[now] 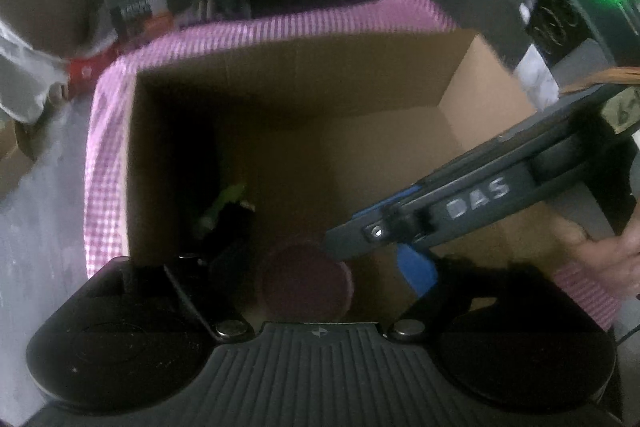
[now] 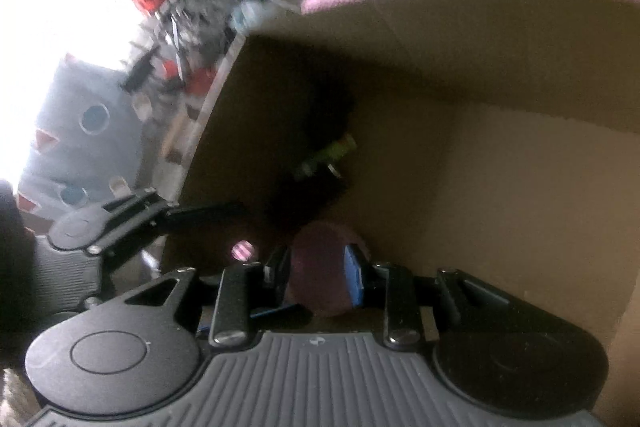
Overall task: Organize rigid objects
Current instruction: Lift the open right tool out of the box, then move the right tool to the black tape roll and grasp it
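We see the right gripper clamped on a maroon disc low inside the box — the left gripper wide apart, seemingly holding nothing.

My left gripper's body hides the lower edge of the maroon disc. The green thing in the cardboard box's dark corner is too blurred to name. The hand is cut off at the right edge.

Box floor bare at right
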